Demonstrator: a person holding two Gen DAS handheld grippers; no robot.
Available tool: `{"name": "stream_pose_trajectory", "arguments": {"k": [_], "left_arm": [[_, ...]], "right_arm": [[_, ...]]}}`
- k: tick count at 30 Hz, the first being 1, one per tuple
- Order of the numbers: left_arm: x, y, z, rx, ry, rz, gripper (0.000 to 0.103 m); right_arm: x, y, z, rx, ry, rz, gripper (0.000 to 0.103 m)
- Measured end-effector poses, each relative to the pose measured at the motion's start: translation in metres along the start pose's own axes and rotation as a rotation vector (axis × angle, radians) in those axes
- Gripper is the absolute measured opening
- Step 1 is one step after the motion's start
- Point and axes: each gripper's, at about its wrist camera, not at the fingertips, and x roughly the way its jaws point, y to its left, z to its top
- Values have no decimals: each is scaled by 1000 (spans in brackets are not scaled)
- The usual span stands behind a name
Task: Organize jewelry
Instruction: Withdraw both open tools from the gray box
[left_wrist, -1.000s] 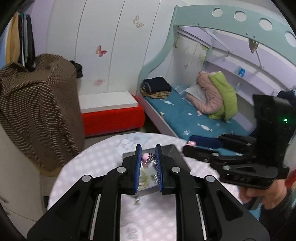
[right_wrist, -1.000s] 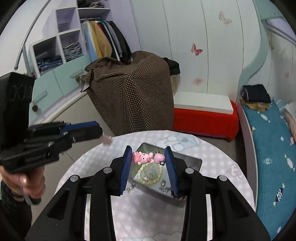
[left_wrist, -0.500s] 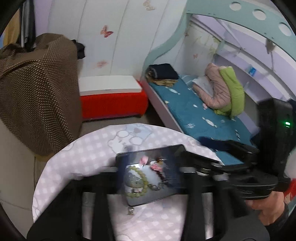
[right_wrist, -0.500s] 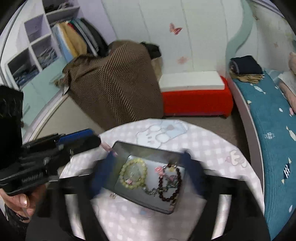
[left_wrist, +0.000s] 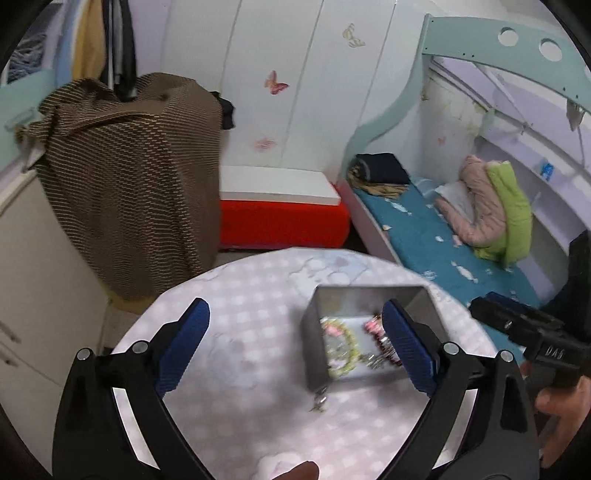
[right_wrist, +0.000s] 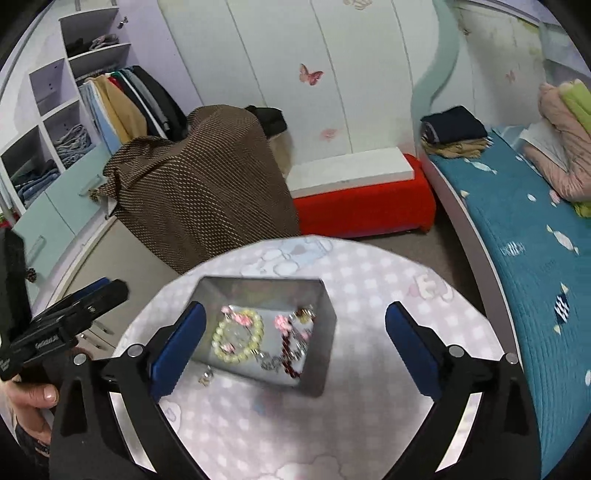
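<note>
A grey metal tin (right_wrist: 321, 295) (left_wrist: 314, 332) sits on a round table with a pink checked cloth (right_wrist: 369, 424) (left_wrist: 240, 314). In the tin lie a pale green bead bracelet (right_wrist: 238, 338) (left_wrist: 345, 349), a dark red bead bracelet (right_wrist: 290, 349) (left_wrist: 384, 347) and a silver chain (right_wrist: 271, 363). A small metal piece (right_wrist: 207, 376) (left_wrist: 319, 404) lies on the cloth just outside the tin. My left gripper (left_wrist: 295, 347) is open and empty above the table. My right gripper (right_wrist: 293, 347) is open and empty above the tin.
A brown patterned cloth covers something behind the table (right_wrist: 199, 184). A red bench with a white top (right_wrist: 362, 195) stands by the wall. A bed with a teal sheet (right_wrist: 524, 240) is on the right. Shelves with clothes (right_wrist: 55, 140) are on the left.
Both grippers have opened wide; the pink charm the right one was closed around now lies in the tin. Both cameras have shifted, with motion blur in between.
</note>
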Motion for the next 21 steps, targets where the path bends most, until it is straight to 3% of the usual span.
{"name": "stream_pose_trajectory", "arguments": {"k": [8, 14, 21], "left_arm": [[-16, 4, -56, 33, 2, 124, 95], [-12, 2, -78, 54, 34, 133, 95], [5, -8, -80, 88, 52, 129, 95]], "right_arm": [[13, 2, -24, -10, 53, -59, 94], [14, 10, -25, -46, 45, -99, 94], [21, 14, -20, -61, 48, -134, 94]]}}
